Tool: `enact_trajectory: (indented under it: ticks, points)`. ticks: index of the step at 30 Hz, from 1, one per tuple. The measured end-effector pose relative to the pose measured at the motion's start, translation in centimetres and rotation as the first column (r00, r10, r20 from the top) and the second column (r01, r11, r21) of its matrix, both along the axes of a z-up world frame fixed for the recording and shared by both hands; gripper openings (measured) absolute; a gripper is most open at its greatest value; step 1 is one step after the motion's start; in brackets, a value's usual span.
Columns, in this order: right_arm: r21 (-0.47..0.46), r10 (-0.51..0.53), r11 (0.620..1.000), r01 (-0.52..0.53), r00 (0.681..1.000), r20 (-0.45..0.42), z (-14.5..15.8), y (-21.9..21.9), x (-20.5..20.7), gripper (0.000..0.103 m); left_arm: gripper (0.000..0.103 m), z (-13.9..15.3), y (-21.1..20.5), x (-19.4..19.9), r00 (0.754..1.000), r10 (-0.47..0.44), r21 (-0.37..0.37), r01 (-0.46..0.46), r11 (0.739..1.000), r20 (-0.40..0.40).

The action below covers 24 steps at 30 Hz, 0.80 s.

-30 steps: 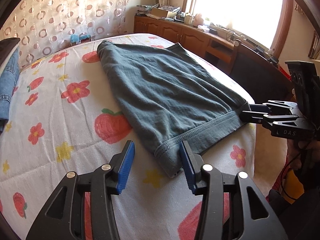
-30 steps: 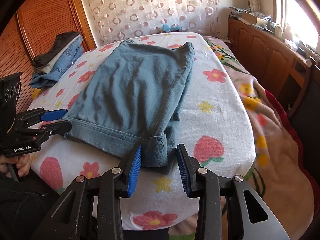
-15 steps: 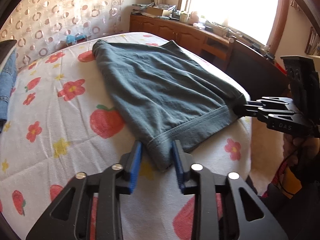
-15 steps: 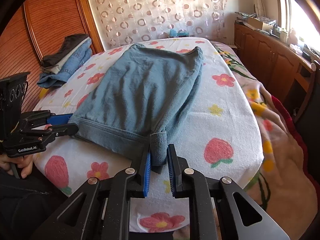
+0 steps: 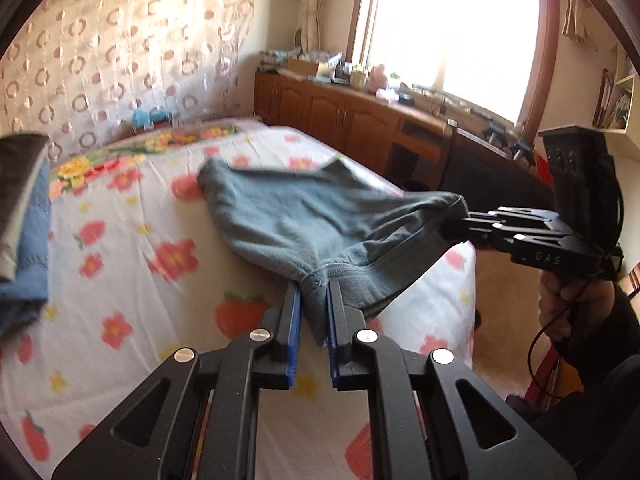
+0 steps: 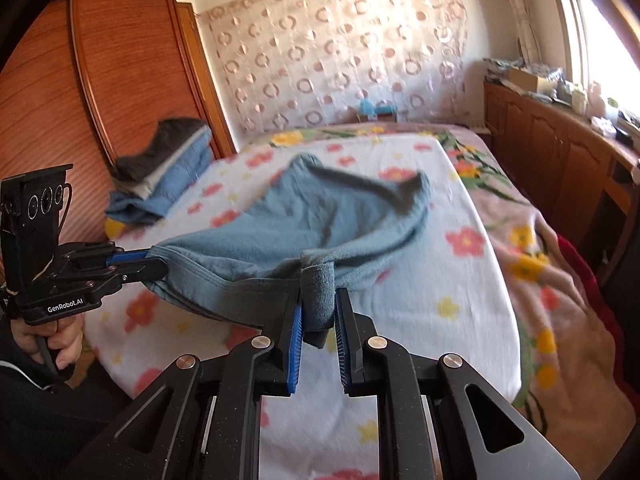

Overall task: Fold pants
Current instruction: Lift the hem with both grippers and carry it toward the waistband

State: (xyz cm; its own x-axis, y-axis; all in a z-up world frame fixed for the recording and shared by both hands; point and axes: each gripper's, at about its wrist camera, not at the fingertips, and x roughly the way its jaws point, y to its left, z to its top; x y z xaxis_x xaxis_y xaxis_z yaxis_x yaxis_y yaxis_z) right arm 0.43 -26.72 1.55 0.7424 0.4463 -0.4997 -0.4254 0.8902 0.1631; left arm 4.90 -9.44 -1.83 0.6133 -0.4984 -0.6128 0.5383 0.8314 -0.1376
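Grey-blue pants [image 5: 320, 216] lie partly folded on the flowered bed sheet [image 5: 132, 280]. My left gripper [image 5: 314, 292] is shut on one near corner of the hem. My right gripper [image 6: 318, 300] is shut on the other near corner. Both hold the near edge lifted above the bed, so the pants [image 6: 320, 216] sag between them while the far end rests on the sheet. The right gripper shows in the left wrist view [image 5: 468, 218], and the left gripper shows in the right wrist view [image 6: 150, 260].
A stack of folded clothes [image 6: 164, 168] sits at the bed's left side by the wooden wardrobe [image 6: 100, 92]. Wooden cabinets [image 5: 344, 116] with clutter run under the window on the right. A flowered blanket [image 6: 552, 280] hangs over the bed's right edge.
Both grippers closed on the hem corners and then lifted the near edge of the pants up off the bed and forward.
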Motion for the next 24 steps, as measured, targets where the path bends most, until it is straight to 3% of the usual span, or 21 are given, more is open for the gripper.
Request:
enact_trajectory:
  ticks: [14,20,24]
  points:
    - [0.007,0.08,0.996,-0.085,0.963,0.257,9.3,1.3,-3.7,0.015,0.011,11.1,3.2,-0.9,0.972,0.056,-0.081,-0.038,0.996,0.229]
    - [-0.005,0.113,0.993,-0.117,0.944,0.31,10.8,1.6,-4.9,0.015,0.011,13.2,4.3,-1.1,0.953,0.084,-0.092,-0.059,0.994,0.292]
    - [-0.026,0.128,0.992,-0.126,0.935,0.329,10.8,2.6,-3.4,0.015,0.011,13.1,4.7,1.2,0.947,0.116,-0.068,-0.1,0.993,0.299]
